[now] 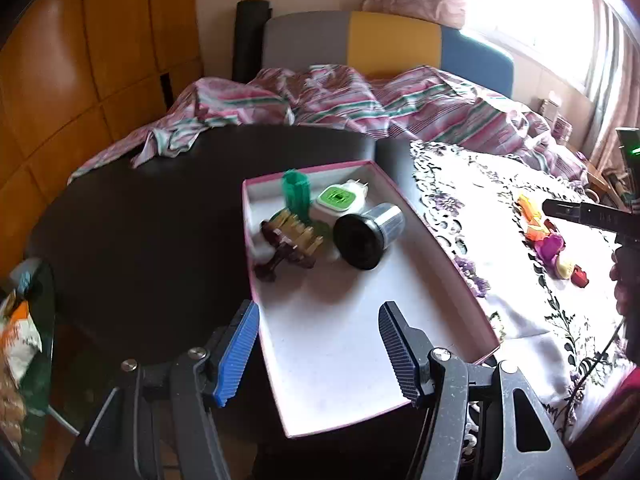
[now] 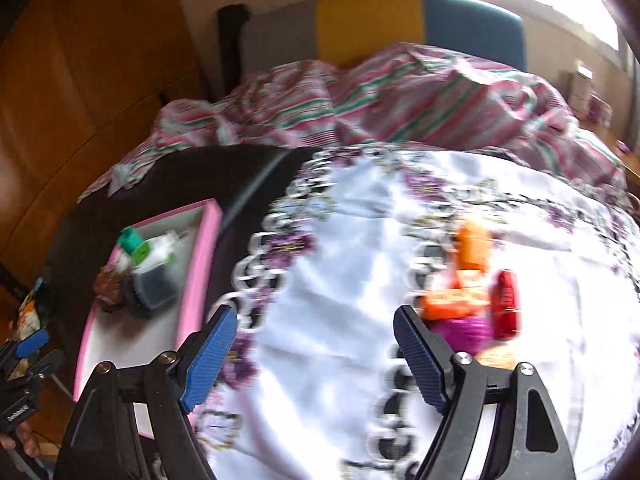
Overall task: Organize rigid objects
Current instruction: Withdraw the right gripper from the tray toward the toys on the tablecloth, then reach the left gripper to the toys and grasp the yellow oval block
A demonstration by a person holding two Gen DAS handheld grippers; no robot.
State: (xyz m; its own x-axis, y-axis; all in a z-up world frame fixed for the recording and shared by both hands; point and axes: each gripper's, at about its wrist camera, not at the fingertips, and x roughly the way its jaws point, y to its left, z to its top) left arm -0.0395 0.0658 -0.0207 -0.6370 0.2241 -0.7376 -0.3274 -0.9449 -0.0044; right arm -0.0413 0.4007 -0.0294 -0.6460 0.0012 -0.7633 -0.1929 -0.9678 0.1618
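A pink-rimmed white box [image 1: 448, 256] lies on the dark table; it holds a black cylinder [image 1: 366, 236], a green and white plug [image 1: 340, 200], a green cap [image 1: 297, 194] and a brown brush [image 1: 294, 240]. My left gripper [image 1: 318, 354] is open and empty over the box's near end. My right gripper [image 2: 314, 354] is open and empty above the white cloth, left of an orange toy [image 2: 472, 254], a red piece [image 2: 505, 306] and a purple piece [image 2: 464, 330]. The box also shows in the right wrist view [image 2: 200, 264]. The toys show in the left wrist view [image 1: 550, 246].
A white lace cloth with purple flowers [image 2: 360, 280] covers the right table. A striped bedsheet [image 1: 360, 104] lies behind, below a grey, yellow and blue headboard [image 1: 392, 44]. A wooden wardrobe [image 1: 80, 60] stands at the left. A bag [image 1: 16, 340] sits low left.
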